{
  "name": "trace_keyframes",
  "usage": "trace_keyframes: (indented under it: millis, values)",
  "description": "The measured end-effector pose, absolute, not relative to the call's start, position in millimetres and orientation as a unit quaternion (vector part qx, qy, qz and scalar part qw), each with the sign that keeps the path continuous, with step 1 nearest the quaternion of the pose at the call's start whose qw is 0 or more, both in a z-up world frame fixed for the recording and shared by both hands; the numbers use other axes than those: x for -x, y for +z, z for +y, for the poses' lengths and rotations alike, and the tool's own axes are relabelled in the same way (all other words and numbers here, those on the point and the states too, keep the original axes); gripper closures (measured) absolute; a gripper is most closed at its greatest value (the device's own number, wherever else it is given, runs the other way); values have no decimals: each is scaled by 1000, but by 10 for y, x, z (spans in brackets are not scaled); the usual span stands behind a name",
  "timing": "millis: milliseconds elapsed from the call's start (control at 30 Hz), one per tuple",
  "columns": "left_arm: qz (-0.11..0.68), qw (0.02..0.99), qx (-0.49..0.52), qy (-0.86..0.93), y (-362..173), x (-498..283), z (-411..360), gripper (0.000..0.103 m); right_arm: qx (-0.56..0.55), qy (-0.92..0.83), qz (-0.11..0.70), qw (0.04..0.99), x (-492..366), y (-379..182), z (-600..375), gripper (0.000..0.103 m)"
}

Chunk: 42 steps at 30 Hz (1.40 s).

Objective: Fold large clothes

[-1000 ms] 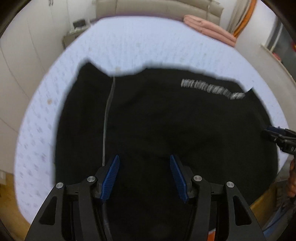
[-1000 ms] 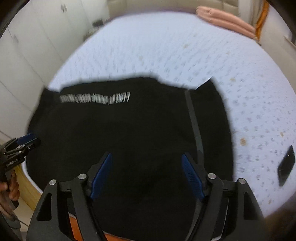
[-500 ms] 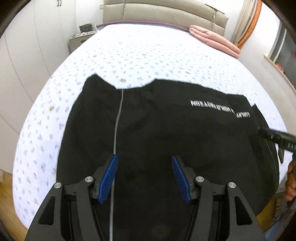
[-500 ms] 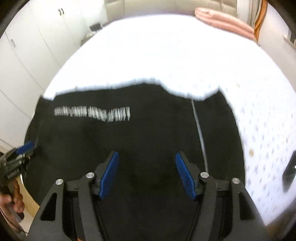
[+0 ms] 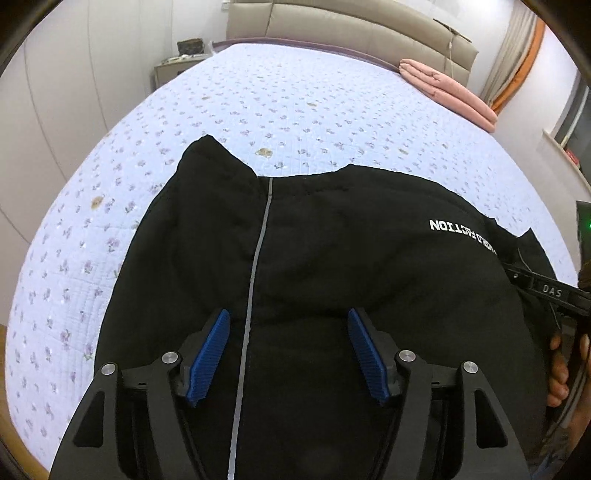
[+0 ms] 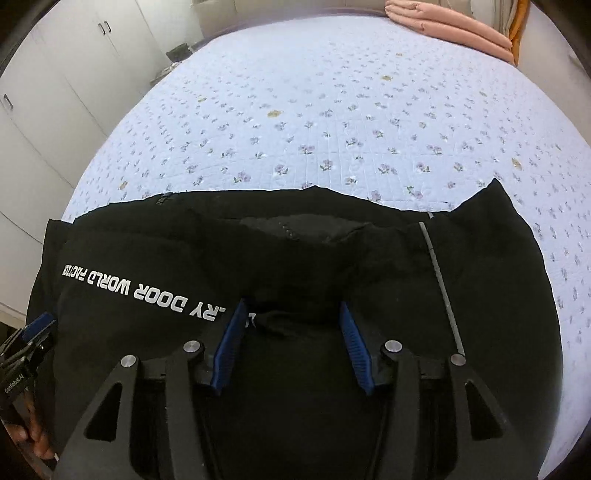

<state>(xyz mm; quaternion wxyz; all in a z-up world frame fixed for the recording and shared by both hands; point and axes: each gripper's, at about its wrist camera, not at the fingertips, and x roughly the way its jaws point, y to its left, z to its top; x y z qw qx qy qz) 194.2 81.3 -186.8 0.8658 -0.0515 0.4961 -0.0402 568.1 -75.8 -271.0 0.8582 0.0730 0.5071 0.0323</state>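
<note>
You are keeping the left gripper with its jaws spread wide and holding nothing; the black garment is lying flat under and ahead of them, its grey stripe running up just inside the left finger. Your right gripper is also standing with jaws wide apart, gripping nothing, a small pucker of cloth sitting between the blue pads, though whether they are touching it cannot be told. The garment is lying across the near edge of the bed, its white lettering reading upside down to you. Both grippers are pointing forward over the cloth, side by side, angled down toward it. Folded pink bedding is resting near the headboard.
</note>
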Motion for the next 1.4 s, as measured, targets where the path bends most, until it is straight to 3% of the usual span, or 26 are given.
trace_keyframes:
  millis: [233, 500, 633, 1100, 1400]
  values:
    - [498, 864, 57, -42, -1606, -1666, 750, 35, -92, 10, 488, 868, -4948, -2312, -743, 43]
    - [444, 893, -40, -60, -889, -1032, 357, 35, -92, -42, 459, 882, -3976, -1629, -810, 29]
    - [418, 904, -38, -77, -500, -781, 233, 35, -94, -70, 443, 889, -3498, -1284, -870, 25]
    - [340, 937, -27, -70, 634, -223, 137, 35, -62, -69, 372, 924, -2799, -102, -522, 17]
    - [320, 946, -5, -54, 1101, -420, 13, 35, -58, -73, 341, 935, -2830, 370, -405, 13]
